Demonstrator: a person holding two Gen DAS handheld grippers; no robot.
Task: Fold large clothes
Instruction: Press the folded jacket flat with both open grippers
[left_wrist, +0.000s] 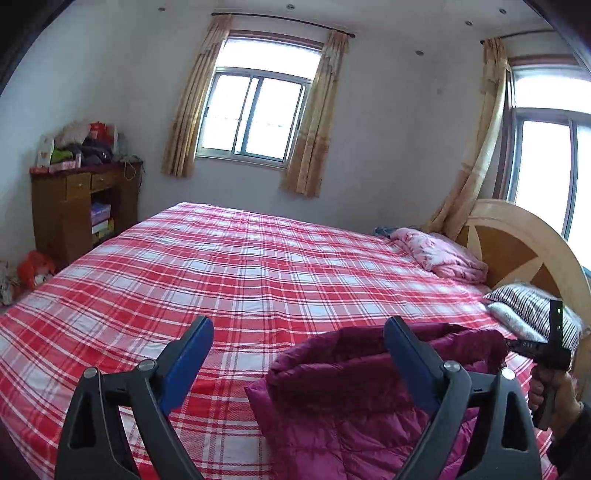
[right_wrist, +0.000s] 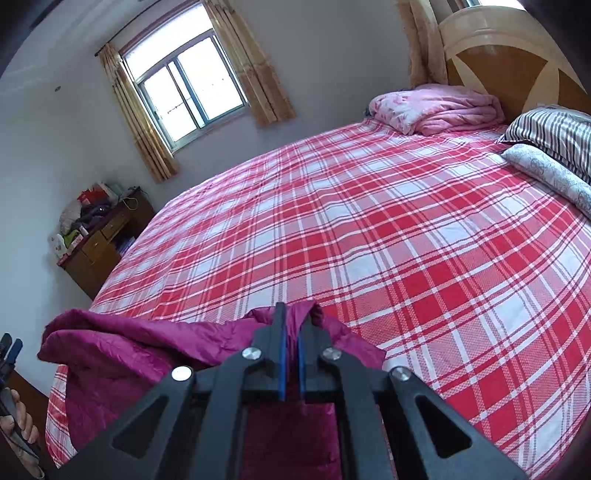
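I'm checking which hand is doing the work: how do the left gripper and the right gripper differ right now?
The left gripper is wide open with nothing between its fingers; the right gripper is shut on the magenta jacket. The left hovers beside the jacket's lifted edge, while the right holds that edge above the plaid bed sheet. Both have black frames with blue pads.

The left gripper (left_wrist: 297, 338) is standing wide open, its two blue-padded fingers (left_wrist: 188, 354) far apart and pointing forward with nothing between them; at the right edge of that view the right hand (left_wrist: 554, 395) is gripping the handle of its tool. The right gripper (right_wrist: 291, 325) is pinching its fingers (right_wrist: 281, 354) almost together, with only a narrow slit between the blue pads; a fold of the purple jacket (right_wrist: 147, 343) is caught at the tips; the left hand (right_wrist: 18, 424) is showing at the lower left edge.
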